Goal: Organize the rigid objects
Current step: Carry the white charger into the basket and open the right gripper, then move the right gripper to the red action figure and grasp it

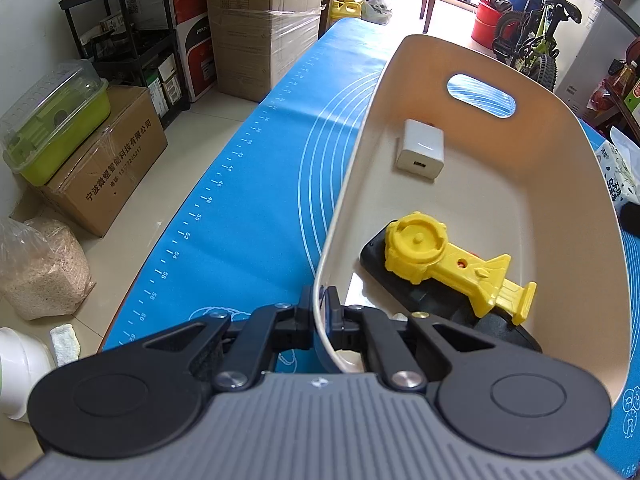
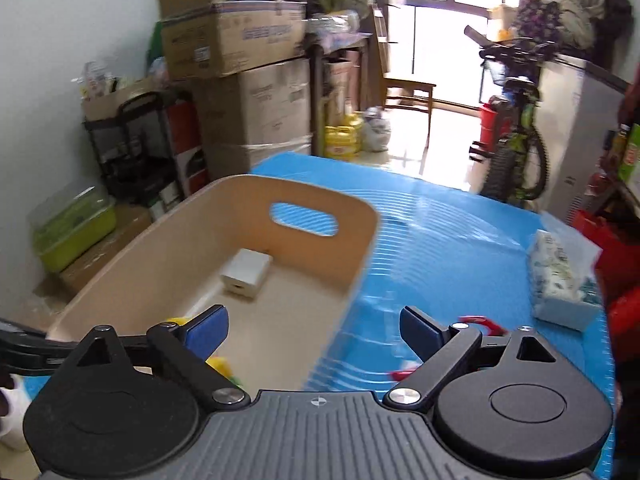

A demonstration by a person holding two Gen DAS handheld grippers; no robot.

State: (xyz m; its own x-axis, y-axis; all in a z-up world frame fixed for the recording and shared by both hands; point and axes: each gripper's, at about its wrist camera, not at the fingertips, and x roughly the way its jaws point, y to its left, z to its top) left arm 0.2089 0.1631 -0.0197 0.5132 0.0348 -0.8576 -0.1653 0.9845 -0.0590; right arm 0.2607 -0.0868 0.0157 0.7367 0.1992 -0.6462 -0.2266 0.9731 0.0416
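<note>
Left hand-held gripper (image 1: pixel 320 312) clamps the bin's near wall; right one hangs released.

Left wrist view: the fingers pinch the rim of the beige bin (image 1: pixel 352 184), which sits on the blue-matted table (image 1: pixel 240 200) and holds a white charger (image 1: pixel 420 155), a yellow toy (image 1: pixel 452 266) and a black object (image 1: pixel 440 300). Right wrist view: the right hand-held gripper (image 2: pixel 314 330) is spread wide over the bin's right wall; a tissue pack (image 2: pixel 560 284) lies well apart.

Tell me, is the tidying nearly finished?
Partly. Done: a white charger, a yellow toy and a black thing lie in the bin. In hand: the left gripper pinches the bin's rim; the right gripper is open, empty. Left: a red thing on the mat.
</note>
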